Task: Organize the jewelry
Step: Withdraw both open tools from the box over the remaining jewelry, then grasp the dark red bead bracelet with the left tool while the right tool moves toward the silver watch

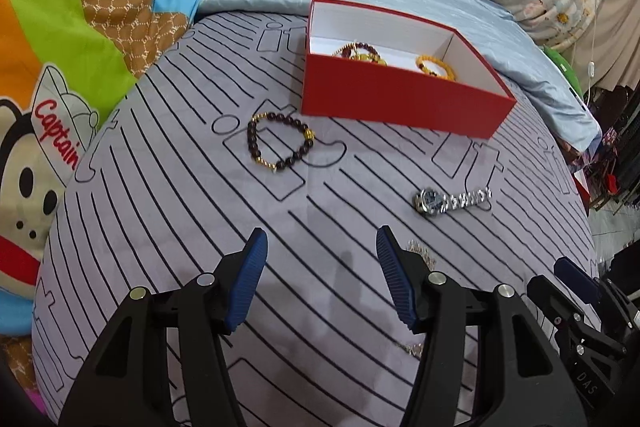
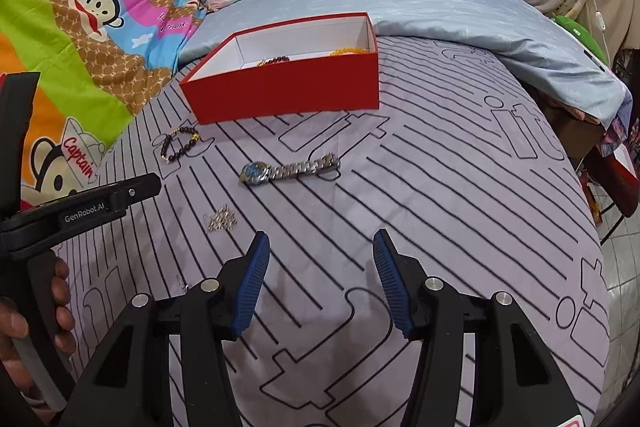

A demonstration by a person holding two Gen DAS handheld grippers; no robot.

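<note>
While watch [image 2: 290, 167] lies clear — cartoon quilt [image 2: 80, 39] left.

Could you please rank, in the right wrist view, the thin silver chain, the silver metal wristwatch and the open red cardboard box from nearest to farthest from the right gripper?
1. Thin silver chain: heaped on the striped sheet, just ahead-left of the right gripper.
2. Silver metal wristwatch: farther up, mid-sheet, lying flat.
3. Open red cardboard box: farthest, at the sheet's far end.
</note>
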